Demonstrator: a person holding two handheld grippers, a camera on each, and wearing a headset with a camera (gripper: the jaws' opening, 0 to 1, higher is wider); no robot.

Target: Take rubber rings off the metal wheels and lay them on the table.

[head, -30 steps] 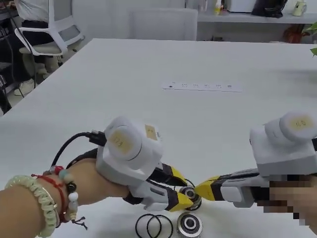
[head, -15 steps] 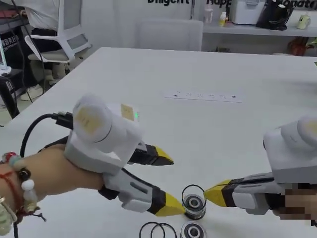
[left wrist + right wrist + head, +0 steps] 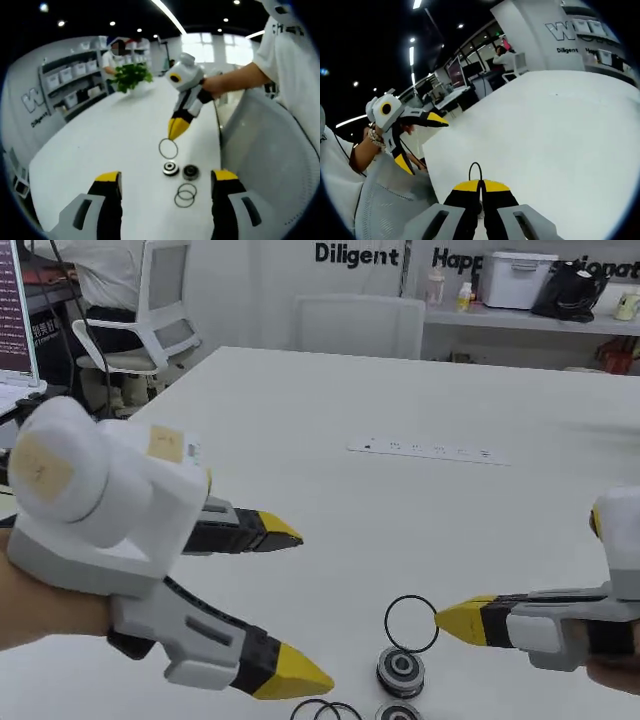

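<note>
The left gripper point(image 3: 297, 608) hangs over the tabletop's near edge, jaws wide apart, holding nothing. Just below it two rings point(image 3: 322, 704) lie flat, overlapping. Right of them stand two wheels point(image 3: 401, 670) — whether either is bare is hard to tell. Above them a ring point(image 3: 410, 597) hangs clear of the table, pinched in the closed tips of the right gripper point(image 3: 443, 620). It should go down flat beside the loose pair, clear of the wheels, and be released only on touching down — dropped on edge, it would likely roll.
</note>
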